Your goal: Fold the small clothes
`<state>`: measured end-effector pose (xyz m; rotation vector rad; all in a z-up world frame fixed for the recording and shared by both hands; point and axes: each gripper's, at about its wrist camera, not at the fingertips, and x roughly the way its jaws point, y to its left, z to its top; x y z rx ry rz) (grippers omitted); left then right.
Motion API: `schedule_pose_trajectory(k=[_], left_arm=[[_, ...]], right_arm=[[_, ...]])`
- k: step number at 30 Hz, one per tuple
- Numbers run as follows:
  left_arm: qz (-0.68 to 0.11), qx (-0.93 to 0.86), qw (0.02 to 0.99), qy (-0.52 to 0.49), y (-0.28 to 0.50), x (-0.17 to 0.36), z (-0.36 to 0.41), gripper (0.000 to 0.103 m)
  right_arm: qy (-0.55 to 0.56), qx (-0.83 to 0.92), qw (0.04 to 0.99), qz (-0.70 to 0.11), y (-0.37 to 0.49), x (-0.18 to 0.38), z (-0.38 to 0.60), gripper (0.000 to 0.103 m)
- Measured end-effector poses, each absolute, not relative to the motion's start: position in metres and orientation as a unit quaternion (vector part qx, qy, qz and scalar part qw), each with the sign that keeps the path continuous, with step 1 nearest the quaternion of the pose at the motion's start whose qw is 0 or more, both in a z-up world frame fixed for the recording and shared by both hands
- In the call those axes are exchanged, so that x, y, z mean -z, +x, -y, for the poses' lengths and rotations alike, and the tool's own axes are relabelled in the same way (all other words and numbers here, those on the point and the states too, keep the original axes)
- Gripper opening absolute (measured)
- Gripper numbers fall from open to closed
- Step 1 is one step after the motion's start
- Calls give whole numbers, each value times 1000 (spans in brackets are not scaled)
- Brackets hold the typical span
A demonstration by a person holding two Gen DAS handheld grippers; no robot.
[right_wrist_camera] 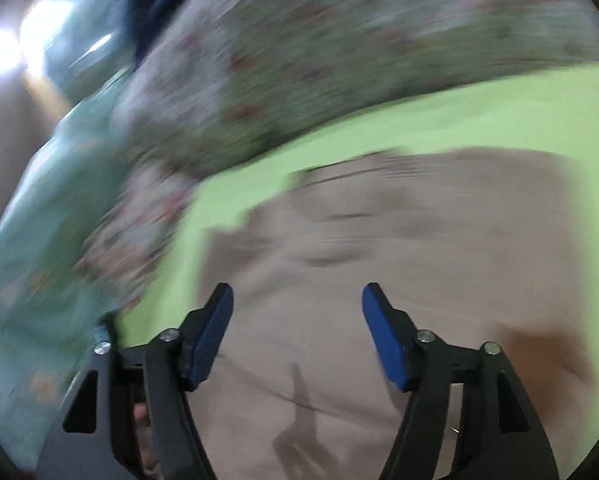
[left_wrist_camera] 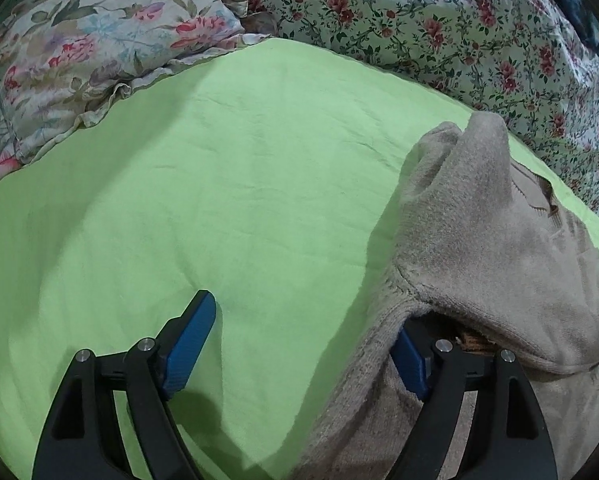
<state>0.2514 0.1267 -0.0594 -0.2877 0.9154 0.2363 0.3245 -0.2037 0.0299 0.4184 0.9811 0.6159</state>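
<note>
A beige fleece garment [left_wrist_camera: 483, 248] lies bunched on a light green sheet [left_wrist_camera: 219, 184] at the right of the left wrist view. My left gripper [left_wrist_camera: 303, 340] is open; its right finger [left_wrist_camera: 409, 364] is tucked under a raised fold of the garment, its left finger [left_wrist_camera: 191, 340] rests over the bare sheet. In the blurred right wrist view the same beige garment [right_wrist_camera: 379, 240] spreads flat below my right gripper [right_wrist_camera: 297, 328], which is open and empty above it.
A floral pillow [left_wrist_camera: 91, 52] lies at the far left and a floral bedspread [left_wrist_camera: 459, 20] runs along the back. In the right wrist view the floral bedspread [right_wrist_camera: 299, 60] and a teal cloth [right_wrist_camera: 39, 240] lie to the left, blurred.
</note>
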Motion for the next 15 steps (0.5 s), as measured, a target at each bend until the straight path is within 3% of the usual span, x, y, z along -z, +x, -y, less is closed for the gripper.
schedule_pose_trajectory(k=[4,6,10,15], left_arm=[[-438,-110,881,-141,250,60,-127,84],[-437,-108,882,-141,250,60,-126,85],[-429,-101,885,-152,249,60,-129,86],[-412,-94,889,-175,246,60,-134,86]], right_arm=[[190,-340,771,-504,395,-12,129,79],[196,-374,724,-546,427,12,100,89],[160,-408,613,-657,449,66,43,92],[216,-496,570,-618,457,71,-10,92]])
